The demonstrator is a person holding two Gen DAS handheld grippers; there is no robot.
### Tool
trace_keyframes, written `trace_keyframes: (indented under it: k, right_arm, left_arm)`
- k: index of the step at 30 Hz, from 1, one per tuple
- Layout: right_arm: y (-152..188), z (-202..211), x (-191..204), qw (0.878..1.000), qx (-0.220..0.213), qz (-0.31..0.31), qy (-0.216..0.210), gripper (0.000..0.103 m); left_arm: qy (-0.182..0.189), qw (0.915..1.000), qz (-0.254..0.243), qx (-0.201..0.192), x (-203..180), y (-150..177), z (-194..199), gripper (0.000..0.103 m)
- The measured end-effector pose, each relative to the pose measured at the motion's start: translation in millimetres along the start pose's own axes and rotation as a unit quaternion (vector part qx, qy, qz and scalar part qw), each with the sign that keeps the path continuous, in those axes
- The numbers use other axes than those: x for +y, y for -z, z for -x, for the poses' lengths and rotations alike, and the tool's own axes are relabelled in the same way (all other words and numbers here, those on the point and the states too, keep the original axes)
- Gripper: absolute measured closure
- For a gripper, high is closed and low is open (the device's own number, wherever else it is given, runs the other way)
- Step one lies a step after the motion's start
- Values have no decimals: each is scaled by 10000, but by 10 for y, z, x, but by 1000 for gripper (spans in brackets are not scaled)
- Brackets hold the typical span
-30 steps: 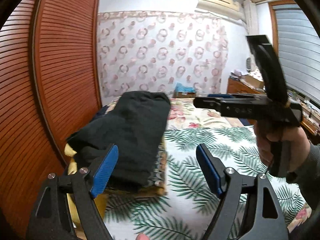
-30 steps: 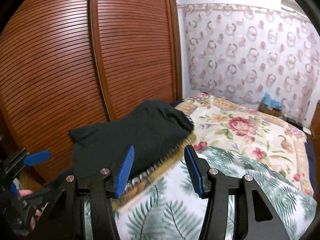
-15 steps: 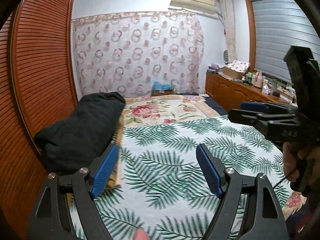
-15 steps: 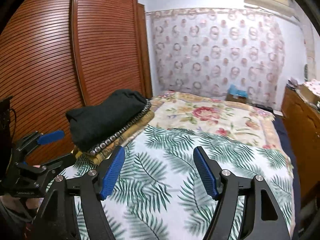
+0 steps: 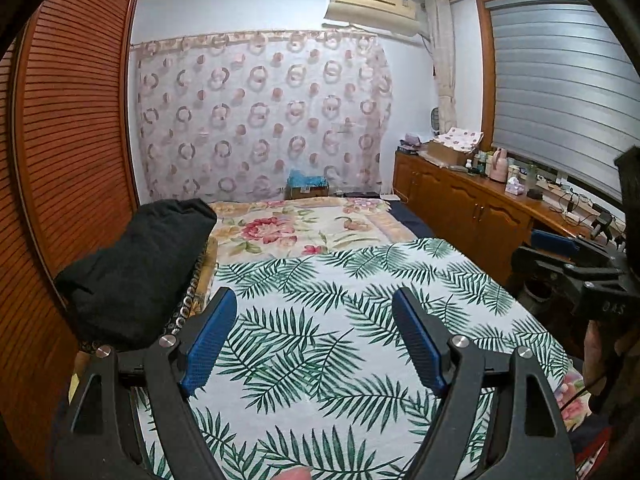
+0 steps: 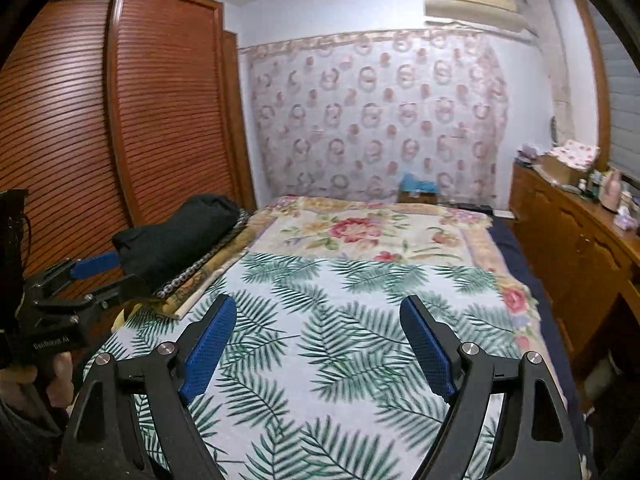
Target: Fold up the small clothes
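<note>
A folded black garment [image 5: 136,264] lies on top of a stack at the bed's left edge, also in the right wrist view [image 6: 180,232]. My left gripper [image 5: 314,300] hangs open over the palm-leaf sheet [image 5: 340,320], nothing between its blue pads. My right gripper [image 6: 318,308] is over the same sheet [image 6: 352,320], its jaws still opening and empty. Each gripper shows at the edge of the other's view: the right one [image 5: 560,248] at far right, the left one [image 6: 96,270] at far left beside the stack.
Slatted wooden wardrobe doors [image 5: 68,152] run along the left of the bed. A floral blanket [image 5: 296,228] covers the far half. A wooden cabinet [image 5: 472,208] with bottles and boxes lines the right wall. A patterned curtain [image 5: 260,116] hangs behind.
Both grippers swung right, away from the black garment, to face the middle of the bed. The right gripper's jaws widened. The stack now sits at the left of both views.
</note>
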State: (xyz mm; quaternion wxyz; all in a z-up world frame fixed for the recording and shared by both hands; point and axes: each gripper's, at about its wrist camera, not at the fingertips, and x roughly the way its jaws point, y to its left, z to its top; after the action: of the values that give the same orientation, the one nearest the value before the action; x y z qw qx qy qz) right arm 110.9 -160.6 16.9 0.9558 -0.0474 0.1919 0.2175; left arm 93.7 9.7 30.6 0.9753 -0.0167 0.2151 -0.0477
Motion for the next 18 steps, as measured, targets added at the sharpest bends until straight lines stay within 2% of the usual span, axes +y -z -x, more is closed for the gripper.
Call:
trace_keyframes:
  k: [10, 18]
  right_arm:
    - [74, 518, 155, 9984, -364, -151, 407, 18]
    - [193, 615, 283, 9980, -387, -184, 462, 18]
  left_arm:
    - [-80, 9998, 65, -164, -76, -121, 190, 22]
    - [-134, 9993, 193, -279, -107, -140, 244, 22]
